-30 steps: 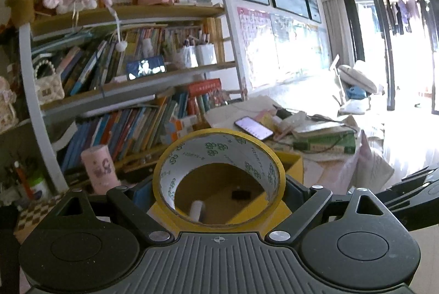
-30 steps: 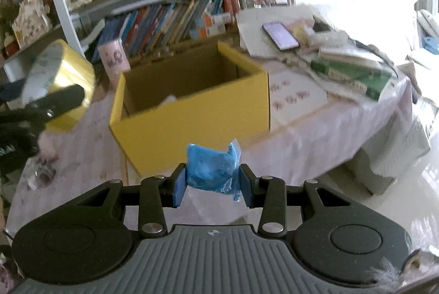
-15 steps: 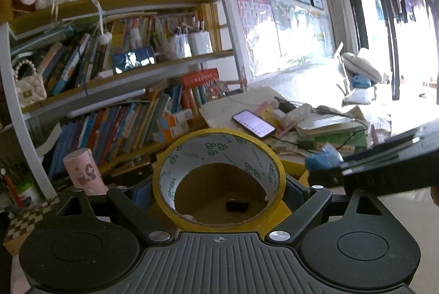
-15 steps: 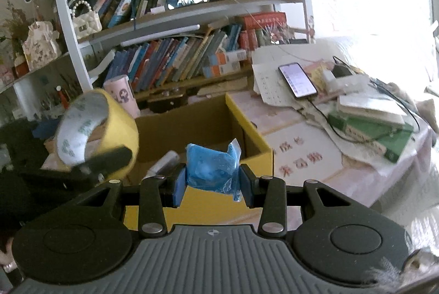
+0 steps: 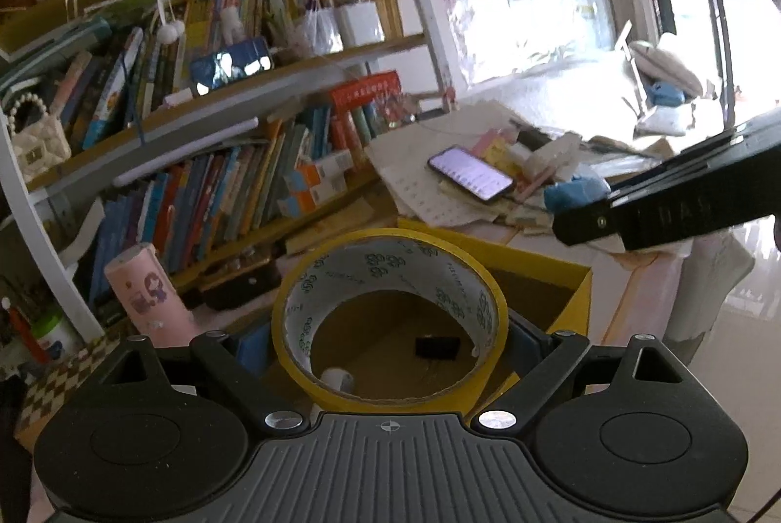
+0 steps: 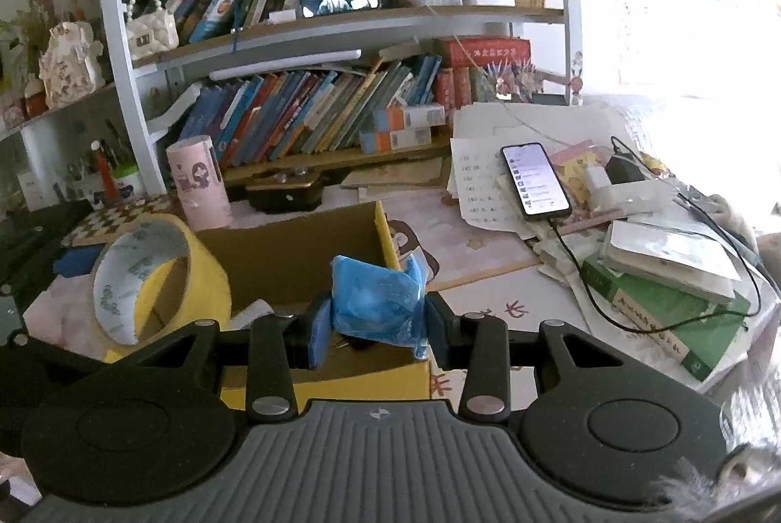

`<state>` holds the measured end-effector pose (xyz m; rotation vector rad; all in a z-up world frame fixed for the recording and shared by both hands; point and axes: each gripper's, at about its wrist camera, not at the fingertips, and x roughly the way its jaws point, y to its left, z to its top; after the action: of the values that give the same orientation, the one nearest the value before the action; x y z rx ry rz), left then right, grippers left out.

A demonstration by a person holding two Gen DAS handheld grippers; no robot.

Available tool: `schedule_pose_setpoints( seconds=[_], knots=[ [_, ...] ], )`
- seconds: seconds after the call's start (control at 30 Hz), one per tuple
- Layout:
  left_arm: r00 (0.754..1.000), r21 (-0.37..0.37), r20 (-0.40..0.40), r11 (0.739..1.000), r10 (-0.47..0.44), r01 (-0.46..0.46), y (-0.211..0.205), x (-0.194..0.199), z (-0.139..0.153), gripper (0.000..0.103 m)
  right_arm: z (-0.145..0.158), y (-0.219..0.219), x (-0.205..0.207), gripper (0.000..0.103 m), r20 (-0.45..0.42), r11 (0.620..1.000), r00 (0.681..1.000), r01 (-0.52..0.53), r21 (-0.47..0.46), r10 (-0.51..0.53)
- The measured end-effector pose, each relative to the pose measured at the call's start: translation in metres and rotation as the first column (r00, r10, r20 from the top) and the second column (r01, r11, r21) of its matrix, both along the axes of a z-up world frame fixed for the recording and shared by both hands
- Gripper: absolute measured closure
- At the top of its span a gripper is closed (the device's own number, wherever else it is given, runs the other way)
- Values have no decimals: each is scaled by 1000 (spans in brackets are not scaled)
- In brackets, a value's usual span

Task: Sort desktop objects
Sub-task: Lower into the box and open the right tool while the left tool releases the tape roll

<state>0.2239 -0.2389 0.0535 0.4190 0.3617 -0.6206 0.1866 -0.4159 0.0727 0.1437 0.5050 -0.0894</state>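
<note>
On the left, the left claw (image 5: 388, 335) pinches a roll of yellow tape (image 5: 390, 318), its jaws set wide against the roll's outer sides. The roll is carried with its hole facing forward along the claw, so the inside of the yellow box (image 5: 546, 274) shows through it: a small white cylinder (image 5: 337, 378) and a small black item (image 5: 437, 347) lie on the cardboard floor. The box's open top sits directly below and just ahead of the tape, so the drop appears to need little more than a release.

In the right wrist view the same tape (image 6: 161, 284) hangs over the left end of the box (image 6: 341, 376). Further right, the right claw (image 6: 376, 323) is pressed in on a crumpled blue packet (image 6: 376, 301), held upright between the pads. The packet hovers over the near right part of the box, with the box's far right corner just behind it.

Both hands are above the opening; the left one looks set further in over it. Right of the box, a lit phone (image 6: 534, 179) lies on papers on the tabletop (image 6: 488, 240), well apart from both claws.
</note>
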Motion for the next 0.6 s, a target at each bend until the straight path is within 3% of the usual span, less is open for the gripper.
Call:
schedule_pose_setpoints(
  seconds=[0.33, 0.6],
  knots=[
    [989, 57, -89, 991, 123, -118, -2, 20, -18, 10, -5, -9, 52, 66, -51, 987, 987, -157, -36, 155],
    [954, 35, -204, 976, 219, -216, 9, 37, -25, 10, -22, 7, 105, 66, -174, 943, 931, -331, -33, 320]
  ],
)
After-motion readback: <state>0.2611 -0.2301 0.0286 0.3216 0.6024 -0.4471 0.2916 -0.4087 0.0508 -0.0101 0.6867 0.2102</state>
